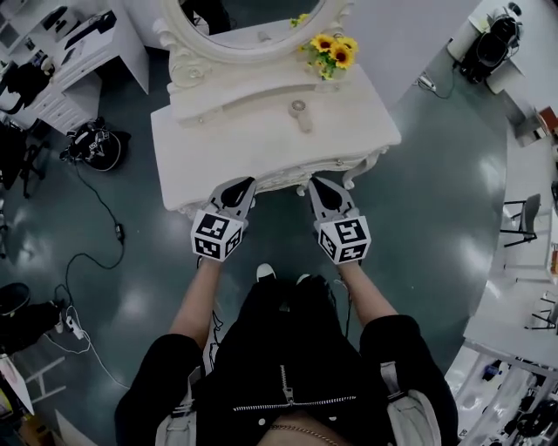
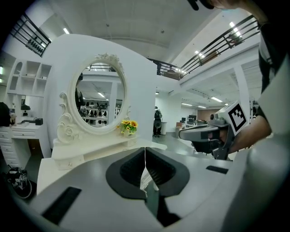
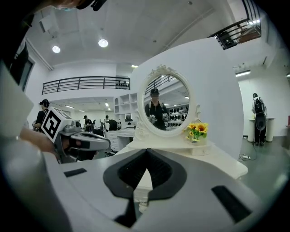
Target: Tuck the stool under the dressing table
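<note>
Left fingers: the left gripper (image 2: 145,148) has its two jaws pressed together at the tips, with nothing between them.
Right fingers: the right gripper (image 3: 146,150) is likewise closed and empty.
Gripper aim: both point toward 12 o'clock at the front edge of the dressing table (image 1: 261,144), left at about 11 o'clock of the person and right at 1, side by side and apart.
Stool: no view shows it, so I cannot tell where it is.
Table surface: the white top is bare except for a small pale object (image 1: 301,113) near the middle. A raised shelf runs along the back.
Mirror: the oval mirror (image 1: 253,22), in a carved white frame, stands at 12 o'clock on the table.
Flowers: sunflowers (image 1: 334,52) sit at about 1 o'clock, on the shelf beside the mirror.
Floor: the dark, glossy floor (image 1: 436,174) lies all round the table.
Left of room: at 9 to 10 o'clock a black bag (image 1: 94,146) lies on the floor, with cables (image 1: 96,253) trailing from it and a white desk (image 1: 87,52) beyond.
Right of room: a metal chair frame (image 1: 520,218) stands at 3 o'clock.
Overhead: a white ceiling with round lights (image 3: 103,43) and a railed balcony (image 3: 81,84).
</note>
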{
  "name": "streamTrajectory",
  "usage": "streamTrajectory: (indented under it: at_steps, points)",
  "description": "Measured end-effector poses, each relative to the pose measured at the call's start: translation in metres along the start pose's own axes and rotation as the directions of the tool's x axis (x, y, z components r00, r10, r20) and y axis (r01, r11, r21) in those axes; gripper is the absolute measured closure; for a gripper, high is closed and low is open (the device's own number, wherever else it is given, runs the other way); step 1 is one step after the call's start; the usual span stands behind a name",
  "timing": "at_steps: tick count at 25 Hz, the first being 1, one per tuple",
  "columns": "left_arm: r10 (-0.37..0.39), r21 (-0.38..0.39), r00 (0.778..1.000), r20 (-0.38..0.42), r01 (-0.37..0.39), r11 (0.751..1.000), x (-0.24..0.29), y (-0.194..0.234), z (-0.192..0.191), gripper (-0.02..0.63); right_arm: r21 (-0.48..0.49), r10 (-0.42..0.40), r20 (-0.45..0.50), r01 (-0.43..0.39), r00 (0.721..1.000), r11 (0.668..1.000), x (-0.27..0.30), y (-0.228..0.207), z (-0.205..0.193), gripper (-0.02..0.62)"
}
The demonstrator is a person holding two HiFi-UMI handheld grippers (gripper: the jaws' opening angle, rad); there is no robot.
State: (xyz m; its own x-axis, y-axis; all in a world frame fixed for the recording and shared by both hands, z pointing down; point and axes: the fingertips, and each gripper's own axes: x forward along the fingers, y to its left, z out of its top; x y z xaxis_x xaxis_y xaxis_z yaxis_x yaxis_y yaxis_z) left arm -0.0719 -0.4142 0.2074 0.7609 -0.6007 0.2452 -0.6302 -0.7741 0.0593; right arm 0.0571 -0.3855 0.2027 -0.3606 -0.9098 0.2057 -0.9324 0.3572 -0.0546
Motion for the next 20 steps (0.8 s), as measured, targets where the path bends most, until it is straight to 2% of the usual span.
streamTrajectory:
  at_steps: [9,20]
  points:
    - [0.045,-0.002,0.998,0.039,-0.045,0.999,0.014,0.010,0.041,0.584,-0.004,0.001,0.064,0.000,0.998,1.000,0.011,-0.022,0.040,0.592]
    - [0.055,0.005,0.997,0.054,-0.056,0.998,0.011,0.015,0.046,0.584,-0.019,0.001,0.093,0.000,0.996,1.000,0.012,-0.026,0.052,0.592]
